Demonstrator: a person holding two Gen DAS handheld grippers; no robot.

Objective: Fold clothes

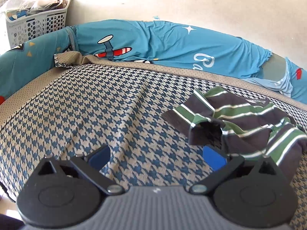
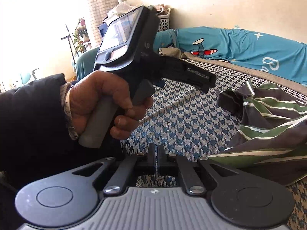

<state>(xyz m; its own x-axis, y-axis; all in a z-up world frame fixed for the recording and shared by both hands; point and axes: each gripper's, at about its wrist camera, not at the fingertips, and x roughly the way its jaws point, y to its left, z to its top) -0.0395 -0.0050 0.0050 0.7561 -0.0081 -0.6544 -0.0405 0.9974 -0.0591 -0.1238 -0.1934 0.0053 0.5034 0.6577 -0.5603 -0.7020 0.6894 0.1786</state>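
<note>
A crumpled shirt (image 1: 241, 122) with dark grey, green and white stripes lies on the houndstooth bed cover (image 1: 107, 107), right of centre. My left gripper (image 1: 157, 158) is open, its blue pads (image 1: 99, 157) wide apart over bare cover; the shirt's near edge reaches the right pad. In the right wrist view the same shirt (image 2: 268, 126) lies to the right of my right gripper (image 2: 156, 158), whose jaws are shut with nothing visible between them. A hand (image 2: 107, 103) in a dark sleeve holds the left gripper (image 2: 184, 80) over the bed, to the left of the shirt.
A blue quilt (image 1: 163, 42) with an aeroplane print is bunched along the far edge of the bed, against the wall. A white laundry basket (image 1: 36, 25) full of things stands at the back left. A curtain (image 2: 101, 5), plants and a chair are beyond the bed's left side.
</note>
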